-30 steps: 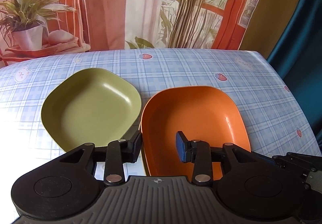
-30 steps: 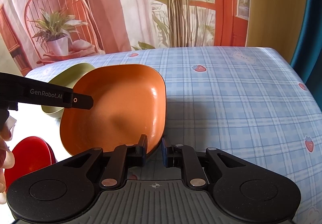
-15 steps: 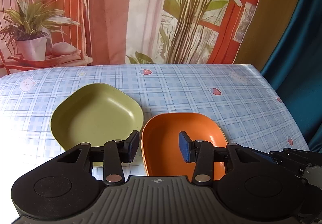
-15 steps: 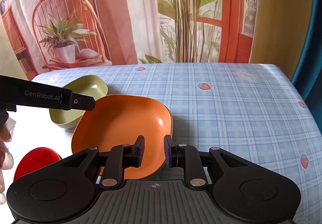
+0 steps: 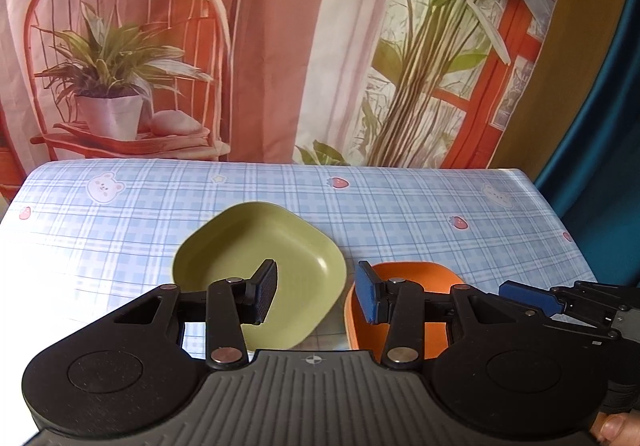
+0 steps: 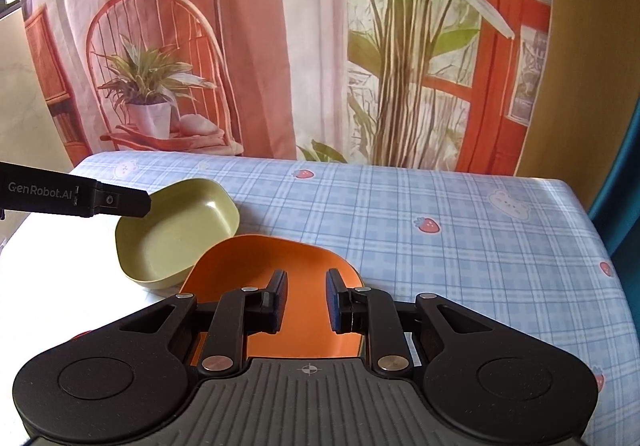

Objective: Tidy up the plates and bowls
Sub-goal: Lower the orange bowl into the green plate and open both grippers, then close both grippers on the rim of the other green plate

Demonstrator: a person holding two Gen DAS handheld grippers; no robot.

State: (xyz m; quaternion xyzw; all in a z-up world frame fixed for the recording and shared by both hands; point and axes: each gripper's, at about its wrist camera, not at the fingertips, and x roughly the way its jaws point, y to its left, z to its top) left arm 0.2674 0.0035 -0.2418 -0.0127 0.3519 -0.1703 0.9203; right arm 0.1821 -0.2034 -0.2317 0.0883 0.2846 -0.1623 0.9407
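A green square bowl [image 5: 260, 270] sits on the checked tablecloth, with an orange square bowl [image 5: 412, 278] right beside it on its right. In the right wrist view the green bowl [image 6: 176, 234] lies left of the orange bowl [image 6: 276, 266]. My left gripper [image 5: 316, 296] is open and empty, raised above the near edges of both bowls. My right gripper [image 6: 306, 300] is open and empty, hovering over the near part of the orange bowl. The left gripper's finger [image 6: 120, 201] reaches over the green bowl in the right wrist view.
The blue checked tablecloth [image 6: 440, 230] covers the table, with its right edge near a dark teal curtain [image 5: 600, 125]. A printed backdrop [image 5: 280, 45] hangs behind the far edge. A sliver of something red [image 6: 82, 334] shows at the near left.
My right gripper let go of the orange bowl, which now rests flat beside the green bowl. Both grippers drew back and up, and the right jaws opened wider.
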